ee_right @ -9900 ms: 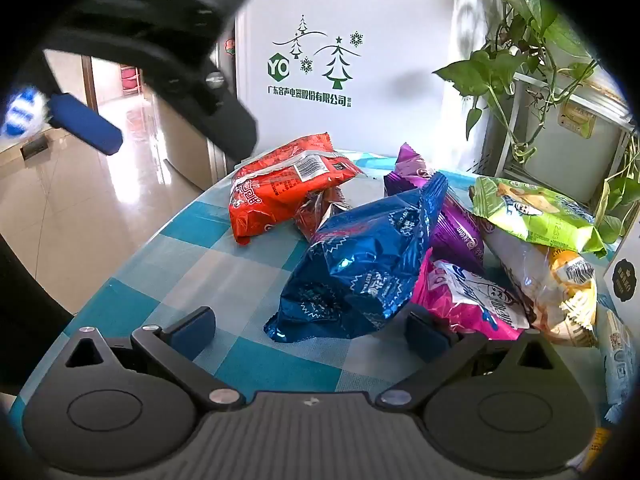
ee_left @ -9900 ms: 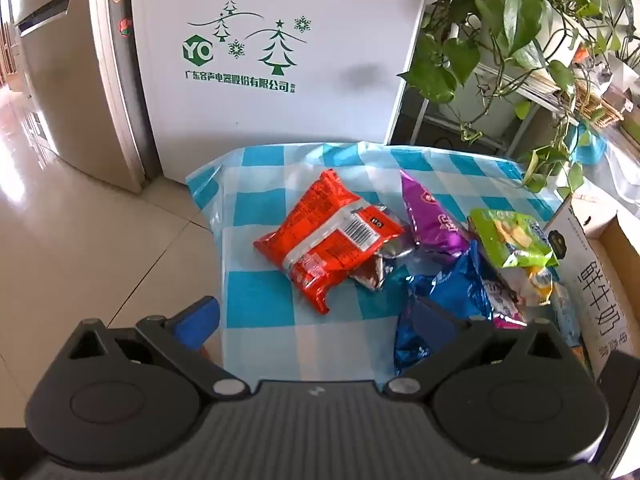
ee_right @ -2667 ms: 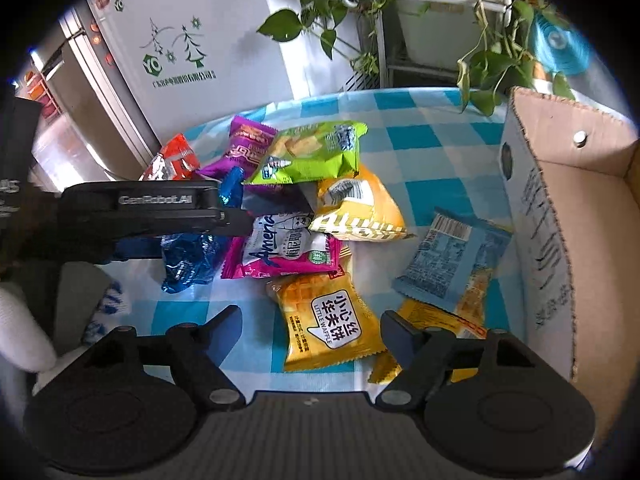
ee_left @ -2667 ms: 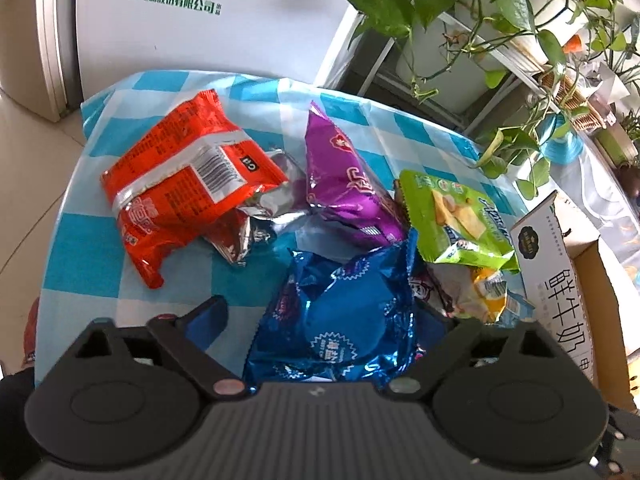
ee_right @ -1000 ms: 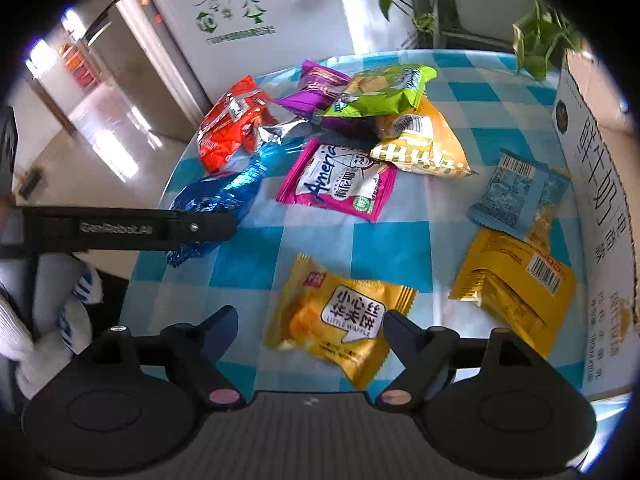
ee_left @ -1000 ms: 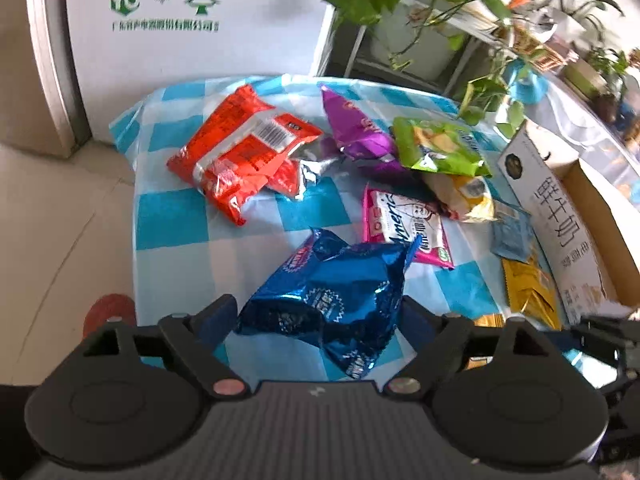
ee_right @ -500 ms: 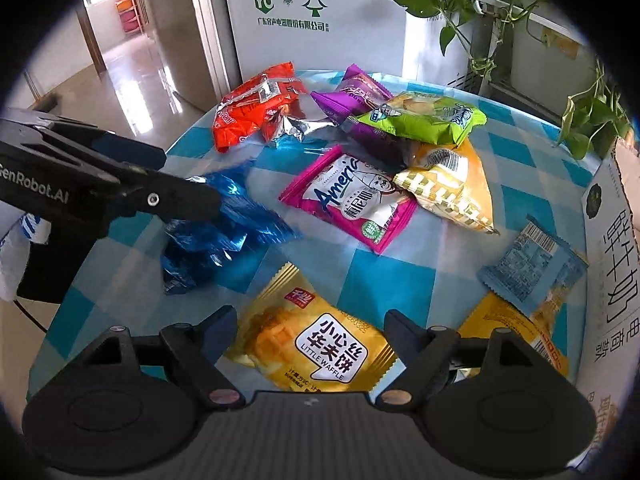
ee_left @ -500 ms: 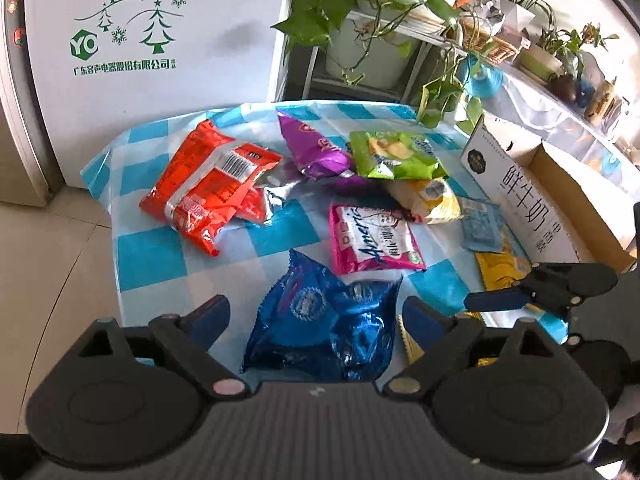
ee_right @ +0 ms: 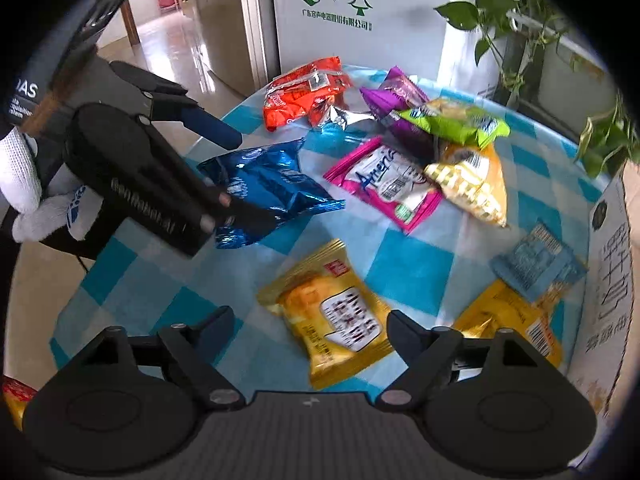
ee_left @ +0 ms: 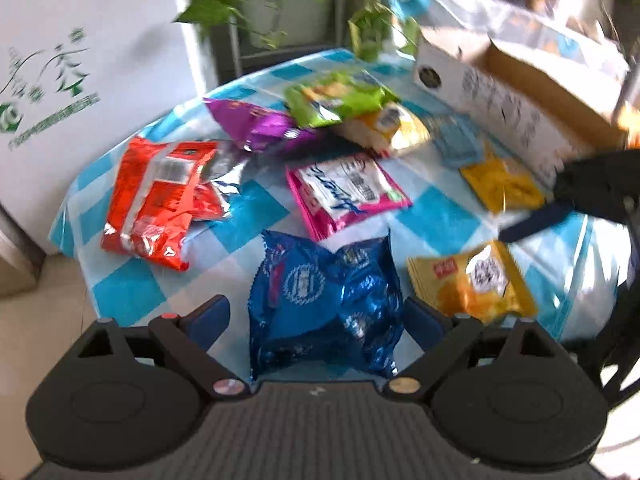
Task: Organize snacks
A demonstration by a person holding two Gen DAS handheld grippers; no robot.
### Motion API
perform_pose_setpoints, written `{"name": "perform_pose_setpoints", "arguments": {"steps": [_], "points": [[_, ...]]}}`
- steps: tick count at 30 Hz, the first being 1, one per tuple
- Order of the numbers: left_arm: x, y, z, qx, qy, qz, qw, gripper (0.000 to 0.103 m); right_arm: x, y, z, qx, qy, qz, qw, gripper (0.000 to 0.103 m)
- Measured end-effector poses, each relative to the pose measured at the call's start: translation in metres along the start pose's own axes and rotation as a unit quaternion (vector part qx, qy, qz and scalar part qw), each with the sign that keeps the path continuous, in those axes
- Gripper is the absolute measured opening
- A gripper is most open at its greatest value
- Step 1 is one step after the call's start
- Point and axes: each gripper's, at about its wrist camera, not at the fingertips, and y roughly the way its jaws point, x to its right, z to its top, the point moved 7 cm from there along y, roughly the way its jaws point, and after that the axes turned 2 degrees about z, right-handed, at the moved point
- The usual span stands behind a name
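A: Our left gripper (ee_left: 316, 316) is spread wide around the blue bag (ee_left: 324, 300); nothing is clamped. We close on its crimped end (foil slips).

B: Our right gripper (ee_right: 310, 330) hangs open over the yellow waffle pack (ee_right: 332, 316). The cardboard box (ee_left: 520, 92) lies beyond it, near the tablecloth (ee_right: 408, 272) edge; we swing wide.

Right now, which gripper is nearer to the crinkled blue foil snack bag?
Left. The left gripper straddles the crinkled blue foil snack bag, open around it. The right gripper sits farther off, open over the yellow waffle packet.
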Motion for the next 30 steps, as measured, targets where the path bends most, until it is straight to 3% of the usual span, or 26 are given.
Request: {"name": "perform_pose_setpoints", "arguments": {"steps": [8,13,15,23,25,30], "points": [[0.006,0.018,0.0,-0.016,0.033,0.005,0.9993,0.093,0.003,0.02,0.0,-0.018,-0.018,-0.013,1.0,0.09],[0.003,0.026,0.003,-0.014,0.008,-0.002,0.9999,0.095,0.008,0.027,0.003,-0.015,-0.006,-0.026,1.0,0.091],[0.002,0.028,0.003,-0.012,0.008,0.002,0.9999,0.101,0.009,0.029,0.005,-0.012,-0.001,-0.028,1.0,0.091],[-0.002,0.029,0.0,-0.007,-0.009,-0.003,0.9999,0.102,0.018,0.033,0.008,-0.006,0.016,-0.032,0.999,0.093],[-0.002,0.027,-0.001,-0.006,-0.014,-0.006,0.9999,0.098,0.017,0.032,0.008,-0.005,0.019,-0.027,0.999,0.089],[-0.001,0.019,-0.001,-0.001,-0.021,0.0,0.9998,0.083,0.021,0.027,0.01,0.002,0.033,-0.027,0.999,0.064]]}}
